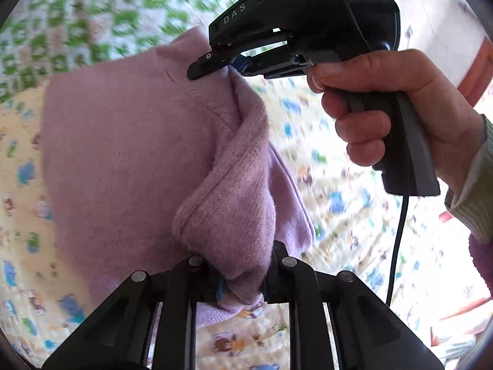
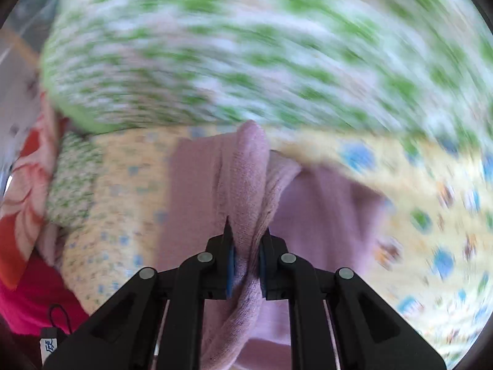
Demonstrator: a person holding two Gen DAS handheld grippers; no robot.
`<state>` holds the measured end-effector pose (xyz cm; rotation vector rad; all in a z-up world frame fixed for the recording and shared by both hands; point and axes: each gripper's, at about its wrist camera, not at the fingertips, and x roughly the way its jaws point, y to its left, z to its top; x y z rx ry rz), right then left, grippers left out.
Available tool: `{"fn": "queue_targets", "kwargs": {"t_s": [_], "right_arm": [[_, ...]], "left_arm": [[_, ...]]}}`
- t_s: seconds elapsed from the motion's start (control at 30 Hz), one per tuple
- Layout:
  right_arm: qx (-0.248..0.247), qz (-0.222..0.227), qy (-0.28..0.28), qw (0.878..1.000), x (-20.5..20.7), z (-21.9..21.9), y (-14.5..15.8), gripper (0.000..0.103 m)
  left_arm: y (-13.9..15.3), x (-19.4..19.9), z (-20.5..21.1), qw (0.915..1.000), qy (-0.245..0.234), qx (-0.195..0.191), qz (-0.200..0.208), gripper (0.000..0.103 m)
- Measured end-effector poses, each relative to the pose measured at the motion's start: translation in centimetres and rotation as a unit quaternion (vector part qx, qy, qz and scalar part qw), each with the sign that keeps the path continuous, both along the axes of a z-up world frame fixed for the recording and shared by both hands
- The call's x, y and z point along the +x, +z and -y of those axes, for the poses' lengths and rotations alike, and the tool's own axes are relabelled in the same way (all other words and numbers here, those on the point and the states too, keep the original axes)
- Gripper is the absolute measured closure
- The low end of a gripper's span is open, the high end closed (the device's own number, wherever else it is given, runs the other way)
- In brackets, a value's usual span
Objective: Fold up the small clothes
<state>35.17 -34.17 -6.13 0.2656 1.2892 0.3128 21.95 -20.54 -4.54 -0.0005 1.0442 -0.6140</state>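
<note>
A small lilac knit garment [image 1: 129,154] hangs lifted over a yellow sheet with an animal print. My left gripper [image 1: 242,277] is shut on a bunched ribbed edge of it at the bottom of the left wrist view. Higher up in that view my right gripper [image 1: 215,64] pinches another part of the same edge, with a hand [image 1: 400,114] around its black handle. In the right wrist view the right gripper [image 2: 246,265] is shut on a ridge of the lilac garment [image 2: 323,215], which drapes away on both sides. The background is smeared by motion.
The yellow animal-print sheet [image 1: 339,215] lies under everything. A green and white patterned blanket [image 2: 246,46] is heaped behind it. Red and pink fabrics [image 2: 24,191] lie at the left edge of the right wrist view. A black cable [image 1: 397,246] hangs from the right handle.
</note>
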Motion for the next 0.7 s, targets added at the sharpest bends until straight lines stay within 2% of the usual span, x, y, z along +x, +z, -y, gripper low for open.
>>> {"fn": "queue_targets", "kwargs": {"t_s": [0.2,0.4,0.6,0.7], "right_arm": [[0.047,0.019,-0.041,0.998,-1.6,3.3,-2.1,0.09],[0.053,0.016,-0.037,0.998,-1.6,4.0,-2.7,0.09],[0.065,0.02,-0.048,0.997,-2.0,4.5,-2.8,0.09],[0.067,0.018,-0.053,0.996,-2.2,4.8,-2.9,0.089]], "left_arm": [[-1.9,0.2,2.4,0.9997,-0.012,0.018,-0.009,0.088],[-3.3,0.7,3.6,0.9995,-0.011,0.027,-0.015,0.087],[-3.2,0.4,4.2,0.9997,-0.012,0.02,-0.011,0.087],[-3.6,0.5,4.5,0.9993,-0.013,0.031,-0.014,0.085]]}}
